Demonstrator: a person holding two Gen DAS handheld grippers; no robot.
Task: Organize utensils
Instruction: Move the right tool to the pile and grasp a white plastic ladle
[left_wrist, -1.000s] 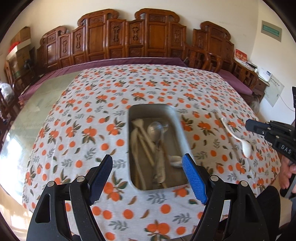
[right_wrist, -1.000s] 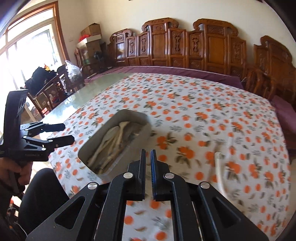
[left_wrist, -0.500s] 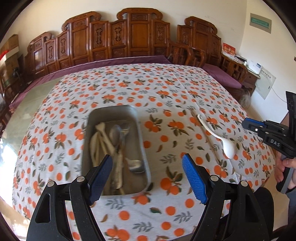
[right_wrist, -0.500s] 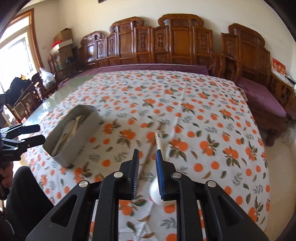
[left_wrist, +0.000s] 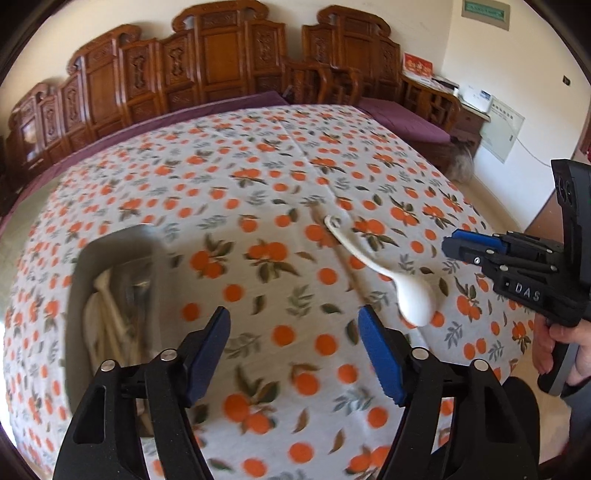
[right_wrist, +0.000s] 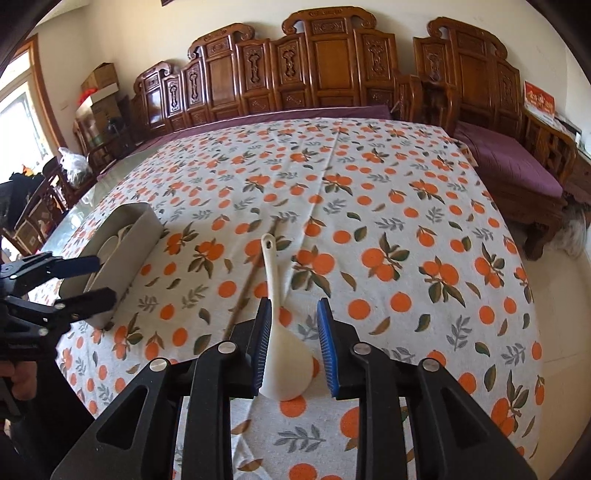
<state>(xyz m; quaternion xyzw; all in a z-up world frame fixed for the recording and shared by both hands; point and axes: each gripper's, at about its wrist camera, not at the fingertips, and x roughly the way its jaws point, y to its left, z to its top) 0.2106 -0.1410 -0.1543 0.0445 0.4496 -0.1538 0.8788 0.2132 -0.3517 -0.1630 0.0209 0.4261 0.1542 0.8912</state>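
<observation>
A white plastic spoon (right_wrist: 284, 365) lies on the orange-print tablecloth, its handle pointing away. My right gripper (right_wrist: 293, 332) stands over it with the bowl between its jaws. The jaws are opening and the pads do not press on the spoon. A thin wooden chopstick (right_wrist: 251, 277) lies just left of the handle. In the left wrist view the spoon (left_wrist: 388, 273) lies ahead to the right, with the right gripper (left_wrist: 452, 245) beyond it. My left gripper (left_wrist: 295, 343) hovers over bare cloth, its jaws closing on nothing. A metal tray (left_wrist: 118, 243) holding several utensils sits to its left.
Carved wooden chairs (right_wrist: 314, 66) line the table's far side, and a purple-cushioned bench (right_wrist: 509, 166) stands at the right. The table edge drops to the floor on the right. My left gripper (right_wrist: 107, 278) hangs beside the tray's wall (right_wrist: 136, 240). A hand (left_wrist: 554, 347) grips the right tool.
The left gripper slid right from above the tray toward the spoon, its jaws narrowing a little. The right gripper came down over the spoon and its shut jaws parted around the bowl.
</observation>
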